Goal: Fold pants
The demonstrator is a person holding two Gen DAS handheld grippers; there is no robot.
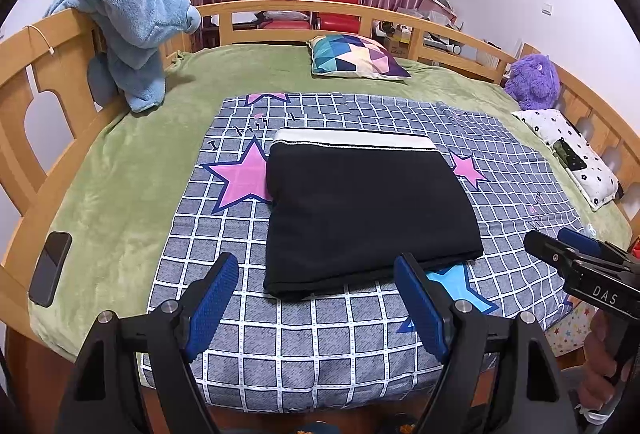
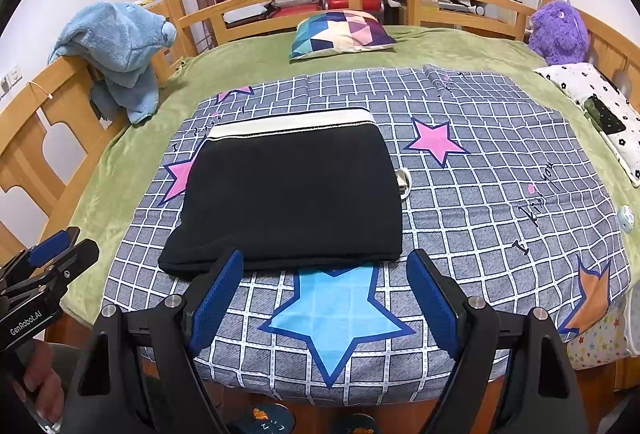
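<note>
Already, we judge, the folding is nearly or wholly done: the pants (image 1: 360,209) lie as one compact black rectangle in the middle of the checked sheet (image 1: 320,338) on the bed (image 1: 120,201), with the white waistband along the far edge and the near edge just ahead of our tools.

Going left to right, a phone (image 1: 50,268) rests on the green blanket near the left rail. Our left hand-held gripper (image 1: 316,306) hovers over the sheet with its jaws wide apart and nothing between them, its blue pads short of the near edge of the pants. Our right hand-held gripper (image 2: 324,306) hangs the same way over the blue star (image 2: 336,318), jaws spread and empty, apart from the cloth.

What is left, as far as we can tell, is at most one more fold or a smoothing of the near left corner, which looks slightly rounded and loose.

Several things stay hard to read. We cannot count the layers of the stack. A small pale object (image 2: 402,183) peeks out at the right edge of the pants; we cannot tell whether it is a tag or something apart. The hands holding the tools are cut off at the frame edges, and the floor below is mostly hidden.
</note>
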